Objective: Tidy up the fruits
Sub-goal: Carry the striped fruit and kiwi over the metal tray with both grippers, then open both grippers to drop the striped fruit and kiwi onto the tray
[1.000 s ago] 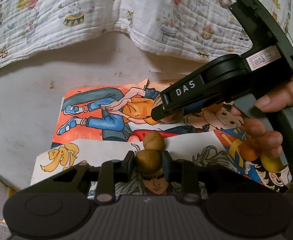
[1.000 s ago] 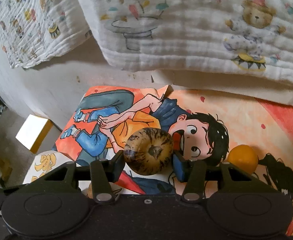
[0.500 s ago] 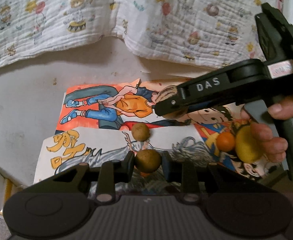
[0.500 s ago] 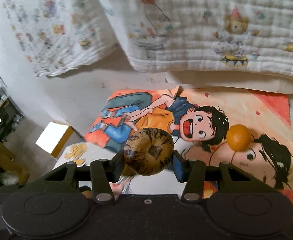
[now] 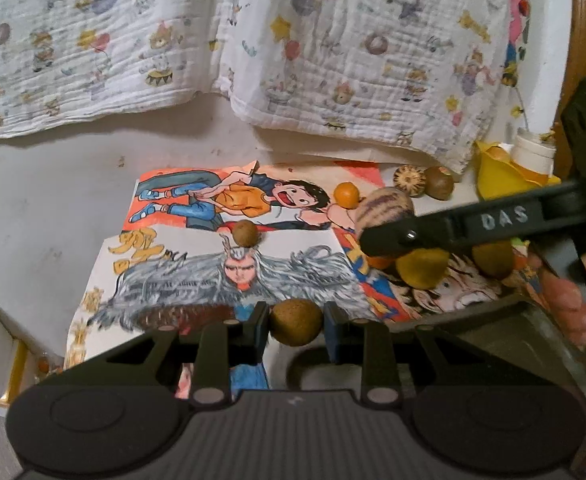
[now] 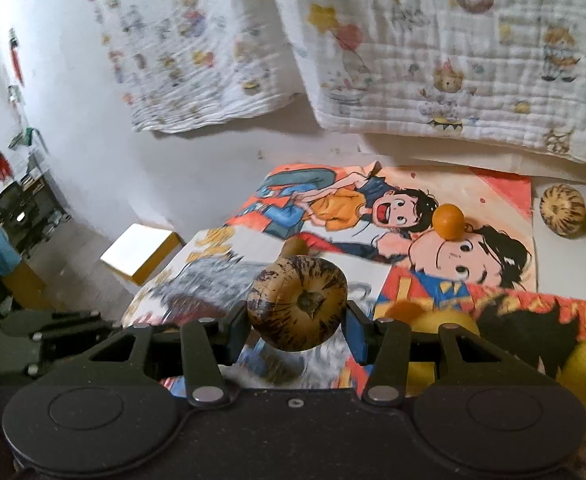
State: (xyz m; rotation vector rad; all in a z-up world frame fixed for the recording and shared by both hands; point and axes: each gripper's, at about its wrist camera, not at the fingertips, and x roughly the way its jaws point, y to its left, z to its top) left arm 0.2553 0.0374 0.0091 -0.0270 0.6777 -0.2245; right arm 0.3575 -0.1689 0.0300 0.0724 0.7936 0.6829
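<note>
Striped brown fruit (image 6: pixel 297 307) clamped in right gripper (image 6: pixel 297 320); small orange fruit (image 6: pixel 447 221) laid on cartoon poster (image 6: pixel 413 216); patterned cloth (image 6: pixel 453 60) draped behind.

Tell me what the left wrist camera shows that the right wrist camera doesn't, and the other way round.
Only the left wrist view shows the left gripper clamped on a small brown fruit, the hand working the other gripper, and a yellow funnel by a white jar.

Only the right wrist view shows the furniture off to the left, and the right gripper head-on.

Both show the striped brown fruit that the right gripper holds, the small orange fruit, the cartoon drawings and the printed cloth.
</note>
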